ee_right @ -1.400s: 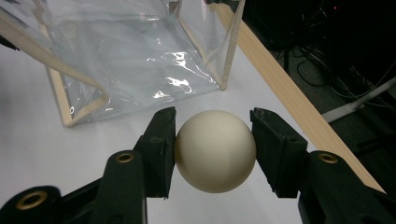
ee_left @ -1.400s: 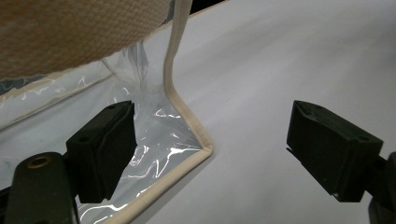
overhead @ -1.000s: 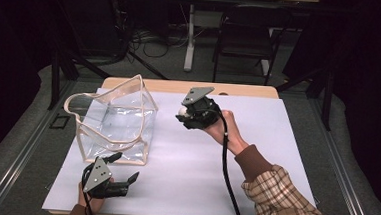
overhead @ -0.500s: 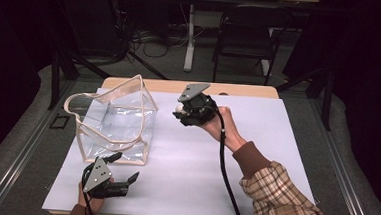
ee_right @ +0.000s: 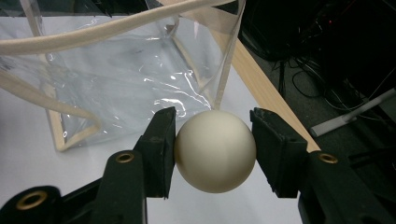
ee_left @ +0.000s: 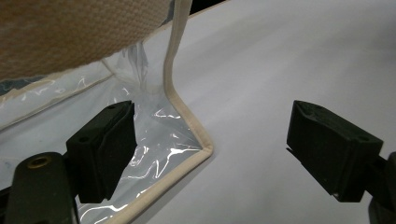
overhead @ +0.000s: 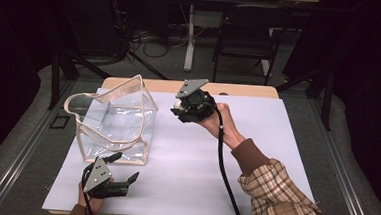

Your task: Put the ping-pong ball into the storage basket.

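Writing or brand marks — I can read none on the ball, the bag or either gripper.

My right gripper (ee_right: pixel 215 151) is clamped on a cream ball (ee_right: pixel 215 150), its 2 pads pressed against the ball's sides. In the high view I hold that gripper (overhead: pixel 181 108) raised over the far middle of the counter (overhead: pixel 276 143), just to the right of the clear plastic bag (overhead: pixel 115 120), with the ball (overhead: pixel 178 105) a small pale spot at its tip. The bag stands upright and open at the top, trimmed in beige tape, its handles looping over the mouth.

My left gripper (overhead: pixel 124 169) sits low at the near edge of the counter, jaws apart with nothing between them. In the left gripper view the bag's near bottom corner (ee_left: pixel 205 149) lies between my 2 open jaws (ee_left: pixel 210 158), closer to the left one and not touching either.

Edges: the white sheet covers most of the counter, with a strip of bare wood along the far side. The bag stands at the left part, its base well inside the left edge. Right of the bag the white surface is bare out to the right edge — wide room there for my right arm (overhead: pixel 273 192).
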Tool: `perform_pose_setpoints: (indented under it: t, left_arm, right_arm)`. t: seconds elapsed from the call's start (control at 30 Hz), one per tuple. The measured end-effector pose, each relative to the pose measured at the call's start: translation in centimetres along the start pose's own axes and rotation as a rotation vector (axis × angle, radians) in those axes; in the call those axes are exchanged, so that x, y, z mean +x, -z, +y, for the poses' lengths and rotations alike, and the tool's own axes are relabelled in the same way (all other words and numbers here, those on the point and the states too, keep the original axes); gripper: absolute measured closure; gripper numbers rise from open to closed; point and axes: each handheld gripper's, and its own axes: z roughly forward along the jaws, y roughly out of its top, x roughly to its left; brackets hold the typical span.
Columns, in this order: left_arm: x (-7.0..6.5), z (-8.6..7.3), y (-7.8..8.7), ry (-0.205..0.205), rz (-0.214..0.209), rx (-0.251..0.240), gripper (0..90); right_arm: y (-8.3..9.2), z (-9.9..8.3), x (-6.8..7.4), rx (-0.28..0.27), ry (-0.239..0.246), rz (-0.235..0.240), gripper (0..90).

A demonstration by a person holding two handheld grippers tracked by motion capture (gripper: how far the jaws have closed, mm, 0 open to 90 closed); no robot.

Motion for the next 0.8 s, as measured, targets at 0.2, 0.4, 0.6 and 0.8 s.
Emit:
perform_pose_setpoints:
  t: [0.2,0.4,0.6,0.8]
  left_arm:
    - [0.0,0.0,0.0,0.0,0.0,0.0,15.9]
    - [0.0,0.0,0.0,0.0,-0.001,0.0,15.9]
    - [0.0,0.0,0.0,0.001,-0.001,0.001,15.9]
    - [0.0,0.0,0.0,0.001,0.0,-0.001,15.9]
  right_arm:
    - [-0.2,0.6,0.1,-0.008,0.005,0.004,51.1]
    - [-0.4,1.3,0.1,-0.01,0.015,0.004,51.1]
    - [-0.6,1.8,0.2,-0.006,0.018,0.007,51.1]
    - [-0.9,2.4,0.3,-0.013,0.024,0.011,51.2]
